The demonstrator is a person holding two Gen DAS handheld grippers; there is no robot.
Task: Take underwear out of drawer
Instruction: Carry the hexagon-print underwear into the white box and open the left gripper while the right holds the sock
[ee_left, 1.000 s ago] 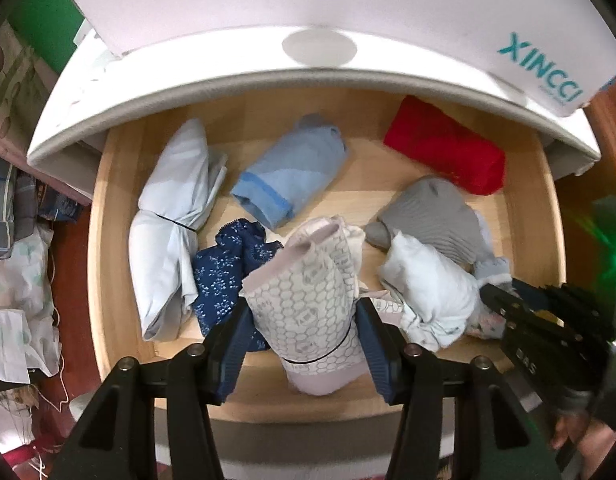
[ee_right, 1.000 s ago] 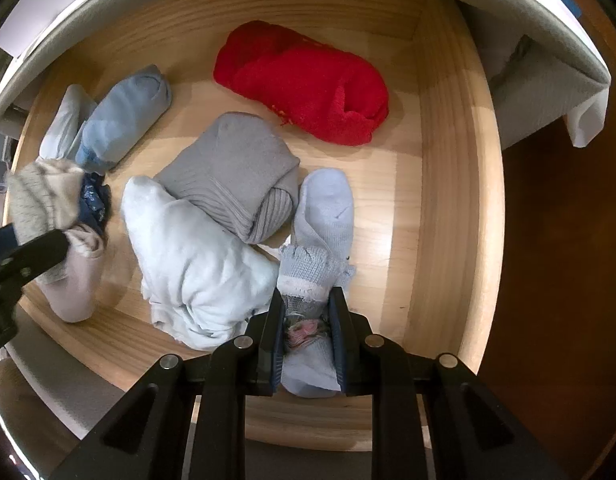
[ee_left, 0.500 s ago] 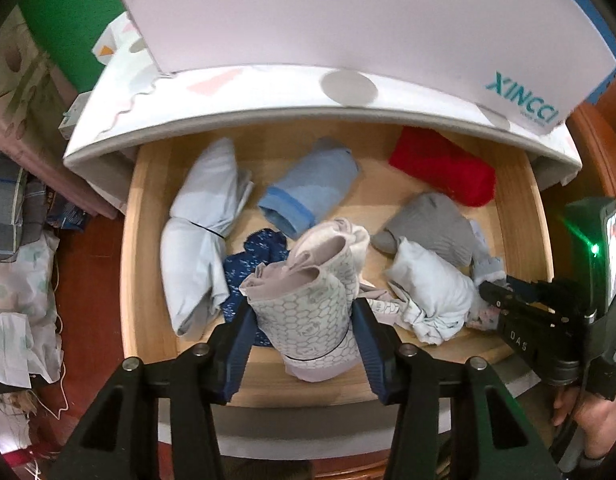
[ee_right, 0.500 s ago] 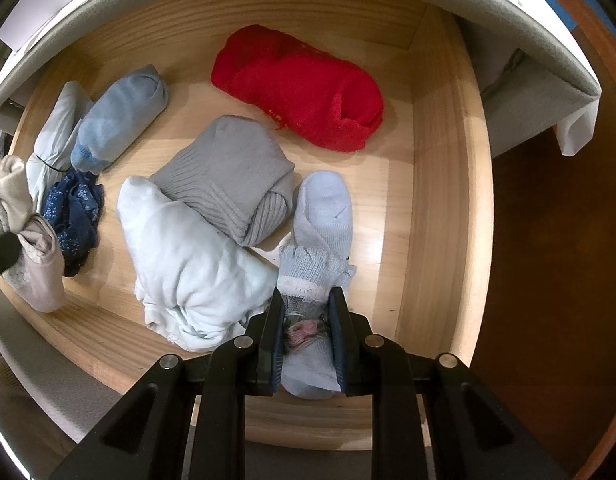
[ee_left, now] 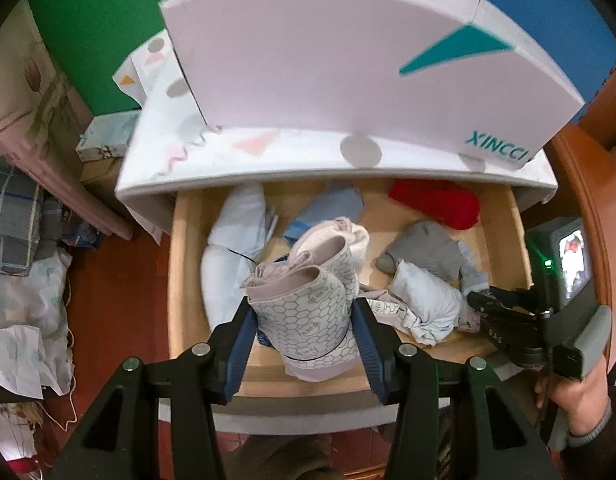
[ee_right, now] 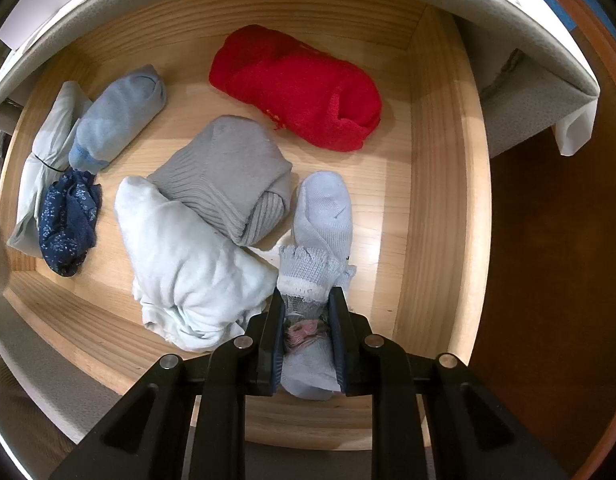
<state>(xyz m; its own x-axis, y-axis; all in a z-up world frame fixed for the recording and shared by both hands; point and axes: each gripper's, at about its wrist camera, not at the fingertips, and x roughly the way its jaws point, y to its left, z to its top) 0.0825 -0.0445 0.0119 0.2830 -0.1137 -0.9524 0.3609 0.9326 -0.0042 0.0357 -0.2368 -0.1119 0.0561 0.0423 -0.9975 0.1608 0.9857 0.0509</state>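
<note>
Left gripper angled steeply down, jaws clamped on a bundle. Right gripper pointing straight down, pinched tight; hand gripping its handle.

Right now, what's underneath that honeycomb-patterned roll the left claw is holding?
Below the honeycomb-patterned roll, gripped by the left gripper, a sliver of dark blue cloth and the wooden drawer's front edge show. The roll hides the rest beneath it.

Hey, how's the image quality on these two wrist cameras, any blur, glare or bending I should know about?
Left wrist view: strong fisheye bending, the white box curves into an arc, its edges and lettering look motion-smeared, and the corners go black. Right wrist view: sharp, the drawer rim bows into a circle, with a soft glare patch on the wood beside the pale blue sock and shadow under the cabinet edge.
</note>
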